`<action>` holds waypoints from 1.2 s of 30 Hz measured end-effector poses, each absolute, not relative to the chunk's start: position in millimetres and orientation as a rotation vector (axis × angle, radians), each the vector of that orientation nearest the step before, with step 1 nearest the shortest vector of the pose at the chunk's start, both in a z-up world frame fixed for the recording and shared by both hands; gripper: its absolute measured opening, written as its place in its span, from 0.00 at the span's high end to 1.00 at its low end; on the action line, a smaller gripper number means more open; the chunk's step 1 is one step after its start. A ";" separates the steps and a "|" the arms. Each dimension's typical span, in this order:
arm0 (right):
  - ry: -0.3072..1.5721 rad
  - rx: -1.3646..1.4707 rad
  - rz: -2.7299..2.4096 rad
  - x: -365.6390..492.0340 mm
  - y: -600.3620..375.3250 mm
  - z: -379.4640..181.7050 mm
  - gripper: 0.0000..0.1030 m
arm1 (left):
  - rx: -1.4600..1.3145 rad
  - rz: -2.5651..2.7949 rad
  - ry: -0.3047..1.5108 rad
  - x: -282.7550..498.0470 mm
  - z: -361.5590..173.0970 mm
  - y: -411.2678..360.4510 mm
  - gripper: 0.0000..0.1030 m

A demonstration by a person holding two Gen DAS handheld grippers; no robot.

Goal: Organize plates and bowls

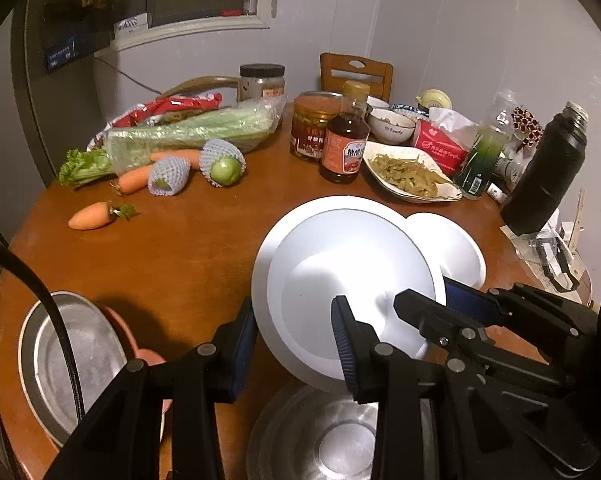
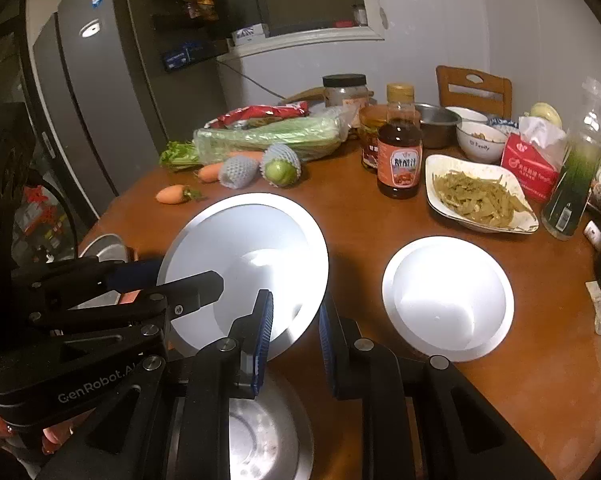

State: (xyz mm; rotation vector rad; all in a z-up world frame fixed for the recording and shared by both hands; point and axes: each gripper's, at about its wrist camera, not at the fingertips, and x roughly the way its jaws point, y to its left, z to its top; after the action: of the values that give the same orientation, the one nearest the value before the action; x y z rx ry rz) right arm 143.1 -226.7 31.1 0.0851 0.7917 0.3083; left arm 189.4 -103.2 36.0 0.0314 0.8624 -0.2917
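Note:
A large white plate [image 1: 340,248] [image 2: 244,248] is tilted above the table, over a steel plate [image 1: 320,436] [image 2: 268,432] near the front edge. My left gripper [image 1: 294,344] has its jaws on either side of the plate's left rim; it shows in the right wrist view [image 2: 164,284]. My right gripper [image 2: 294,336] straddles the plate's right rim; it shows in the left wrist view [image 1: 428,300]. A smaller white plate [image 2: 448,300] [image 1: 452,248] lies flat on the table to the right.
A steel basin [image 1: 68,360] and a pink dish [image 1: 120,332] sit at the left front. A dish of food [image 2: 480,196], sauce bottle [image 2: 398,152], jars, bowls, tissue pack, green bottle [image 2: 572,184], black flask [image 1: 548,168], celery and carrots crowd the table's back.

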 end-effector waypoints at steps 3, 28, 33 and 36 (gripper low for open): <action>0.775 0.081 0.316 133.6 -224.7 37.3 0.76 | 0.036 -0.287 0.846 179.3 40.6 -100.6 0.64; 0.766 0.074 0.348 49.1 -208.3 32.7 0.75 | 0.063 -0.290 0.845 98.4 26.0 -87.7 0.63; 0.795 0.072 0.340 42.5 -207.1 22.2 0.75 | 0.065 -0.298 0.872 95.6 15.6 -88.9 0.63; 0.800 0.068 0.337 39.7 -205.9 19.1 0.75 | 0.070 -0.297 0.879 95.6 11.7 -89.5 0.63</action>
State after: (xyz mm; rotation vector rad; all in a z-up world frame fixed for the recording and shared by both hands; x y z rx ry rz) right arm 39.7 -205.9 19.1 0.0677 0.8004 0.3372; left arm 95.6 -89.5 11.7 0.0700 0.8790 -0.2969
